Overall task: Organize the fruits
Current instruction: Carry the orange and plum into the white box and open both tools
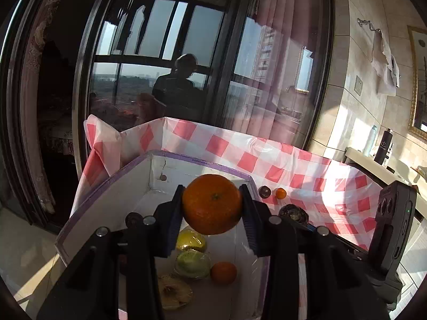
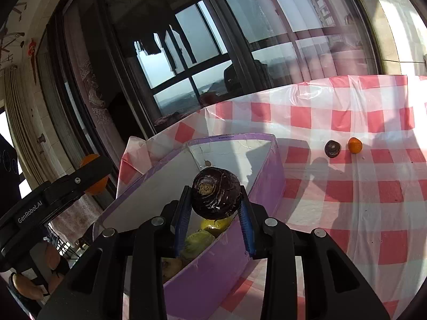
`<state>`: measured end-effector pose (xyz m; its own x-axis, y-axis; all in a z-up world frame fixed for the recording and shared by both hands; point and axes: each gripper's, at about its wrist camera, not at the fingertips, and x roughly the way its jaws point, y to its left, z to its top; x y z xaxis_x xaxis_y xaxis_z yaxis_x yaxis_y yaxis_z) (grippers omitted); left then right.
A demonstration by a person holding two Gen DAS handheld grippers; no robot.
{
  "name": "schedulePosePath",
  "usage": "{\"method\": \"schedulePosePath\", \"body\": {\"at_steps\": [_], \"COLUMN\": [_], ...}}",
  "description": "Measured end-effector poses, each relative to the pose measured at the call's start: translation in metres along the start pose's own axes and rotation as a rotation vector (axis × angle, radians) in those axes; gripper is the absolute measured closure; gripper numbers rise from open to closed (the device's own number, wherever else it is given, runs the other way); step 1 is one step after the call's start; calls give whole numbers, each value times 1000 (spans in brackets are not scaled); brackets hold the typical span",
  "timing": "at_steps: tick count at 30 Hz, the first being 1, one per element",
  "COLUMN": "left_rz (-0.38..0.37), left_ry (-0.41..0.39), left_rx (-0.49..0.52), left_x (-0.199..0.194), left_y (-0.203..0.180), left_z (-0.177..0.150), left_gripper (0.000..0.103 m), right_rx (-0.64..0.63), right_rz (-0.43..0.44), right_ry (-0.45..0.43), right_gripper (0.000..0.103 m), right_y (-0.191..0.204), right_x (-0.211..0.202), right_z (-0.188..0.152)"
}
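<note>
My left gripper point(image 1: 212, 205) is shut on a large orange point(image 1: 212, 204) and holds it above the open white box with purple trim point(image 1: 106, 202). Inside the box lie a yellow fruit point(image 1: 190, 241), a green fruit point(image 1: 192, 264), a small orange point(image 1: 223, 272) and a pale dried fruit point(image 1: 173, 290). My right gripper point(image 2: 215, 205) is shut on a dark purple fruit point(image 2: 215, 193) over the box's right wall point(image 2: 213, 274). A small dark fruit point(image 2: 332, 148) and a small orange point(image 2: 355, 145) lie on the checked cloth beyond the box.
The table has a red-and-white checked plastic cloth point(image 2: 347, 200), turned up at its far edge. Dark glass doors point(image 1: 160, 66) stand behind the table. A counter with bottles point(image 1: 381, 146) is at the right. The other gripper point(image 2: 53, 200) shows at the left of the right wrist view.
</note>
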<state>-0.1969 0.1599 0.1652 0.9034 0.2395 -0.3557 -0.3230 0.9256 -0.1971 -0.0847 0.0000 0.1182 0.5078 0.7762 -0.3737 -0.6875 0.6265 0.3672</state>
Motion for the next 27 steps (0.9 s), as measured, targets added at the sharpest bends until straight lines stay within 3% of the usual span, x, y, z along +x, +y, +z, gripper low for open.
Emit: {"method": "schedulePosePath", "body": {"at_steps": [4,8,12,18,22,27], "left_rz": [108,177,181,179,189,181], "left_ry": [81,203,298,421,506,571], "left_rx": [-25,-15,33,140,224,262], "left_x": [19,44,64,93,108,120], "left_y": [49,79,86,78,73,74], "left_z": [8,1,-12,-24,-28,-35], "left_gripper": [62,62,62,62,61,61], "right_rx": [-91,-226,-335,-452,-550,-530], "right_rz": [4,-49,-137,-220,-250,-227], "right_ry": [80,212,377,537,674,748], "right_gripper": [69,69,69,69,69,69], "right_y": [41,72,84,83,83,79], "right_x": [29,60,92,116,131,140], "right_z": [1,-13,-34,-38,-44,-44]}}
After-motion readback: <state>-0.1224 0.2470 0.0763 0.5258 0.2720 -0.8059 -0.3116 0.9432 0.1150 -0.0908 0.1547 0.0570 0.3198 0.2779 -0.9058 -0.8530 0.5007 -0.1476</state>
